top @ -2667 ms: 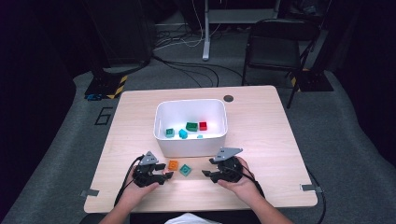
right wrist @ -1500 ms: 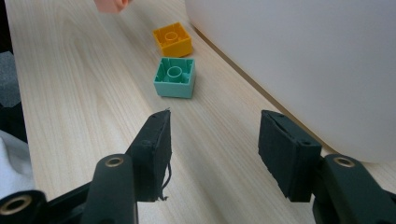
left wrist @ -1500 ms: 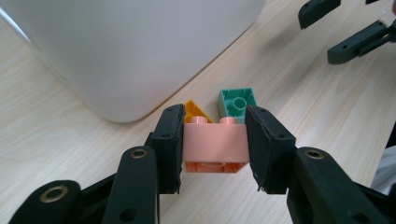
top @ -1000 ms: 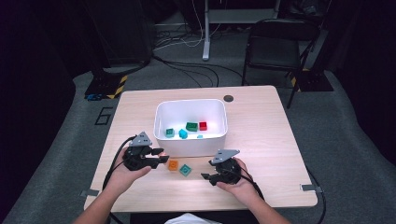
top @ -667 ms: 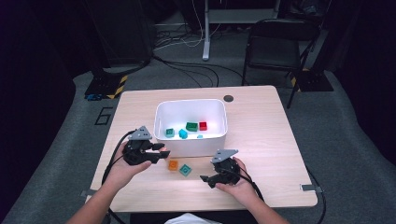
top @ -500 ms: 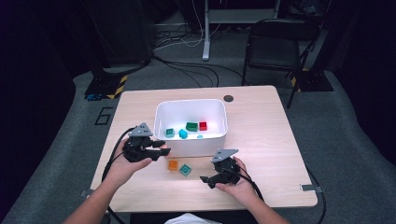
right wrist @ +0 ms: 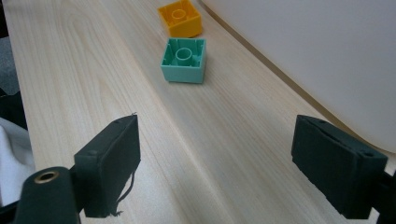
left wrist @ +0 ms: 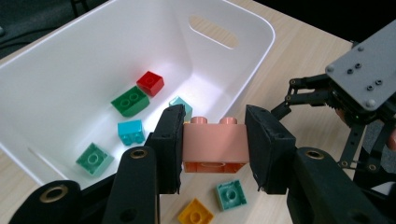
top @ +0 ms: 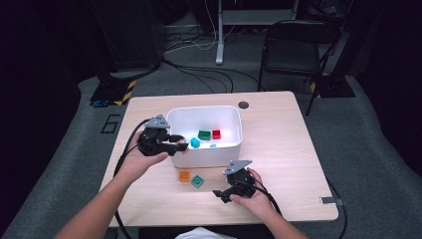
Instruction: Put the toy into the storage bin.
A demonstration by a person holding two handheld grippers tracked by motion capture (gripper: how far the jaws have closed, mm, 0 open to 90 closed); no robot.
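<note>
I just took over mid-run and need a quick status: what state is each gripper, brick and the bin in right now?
left gripper: shut on the pink brick, above the bin's near rim
right gripper: jaws just opened, nothing between them
white bin: upright, open-topped, five bricks inside
yellow brick: on table, stud up
teal brick: on table, stud up, beside the yellow one

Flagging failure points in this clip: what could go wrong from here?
The left gripper holds the pink brick at the bin rim, not clearly over the inside; released now, it might hit the rim and fall on the table. The right gripper, jaws just opened with nothing between them, might nudge the teal brick into the orange brick.
</note>
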